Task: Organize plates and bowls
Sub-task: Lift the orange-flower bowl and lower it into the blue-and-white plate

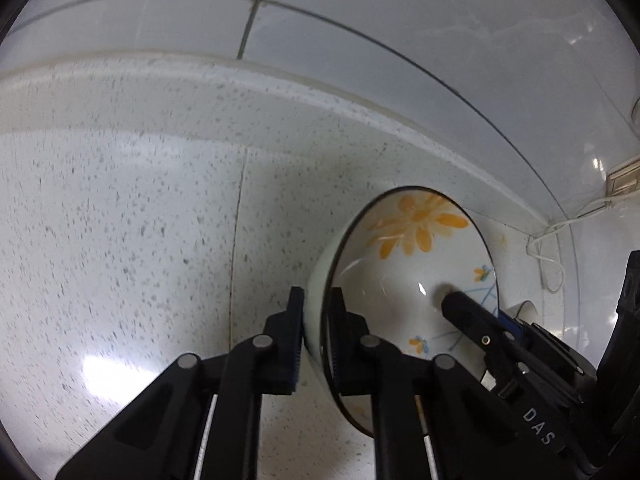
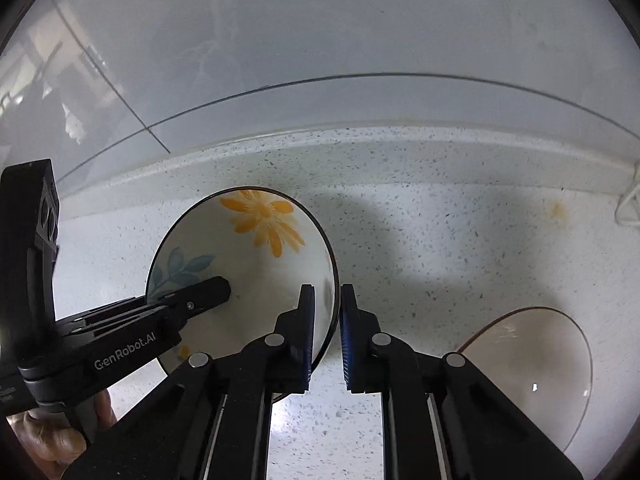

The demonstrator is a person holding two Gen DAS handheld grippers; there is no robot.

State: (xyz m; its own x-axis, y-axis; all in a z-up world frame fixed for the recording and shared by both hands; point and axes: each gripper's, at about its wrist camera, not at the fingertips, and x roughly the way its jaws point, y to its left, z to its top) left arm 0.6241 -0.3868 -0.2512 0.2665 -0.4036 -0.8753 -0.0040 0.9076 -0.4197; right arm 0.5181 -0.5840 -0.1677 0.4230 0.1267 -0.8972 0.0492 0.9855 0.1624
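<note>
A white bowl (image 1: 412,264) with an orange flower and a dark rim is held tilted above the speckled countertop (image 1: 140,220). My left gripper (image 1: 318,320) is shut on its left rim, one finger outside and one inside. The bowl also shows in the right wrist view (image 2: 256,248). My right gripper (image 2: 326,320) straddles the bowl's right rim, one finger inside and one outside, with a small gap around the rim. A translucent brown glass bowl (image 2: 532,368) rests on the counter to the right, apart from both grippers.
A tiled wall (image 1: 360,40) runs along the back of the counter. A white cable (image 1: 548,248) and a wall socket (image 1: 622,178) sit in the right corner. A yellowish stain (image 2: 558,210) marks the counter at far right.
</note>
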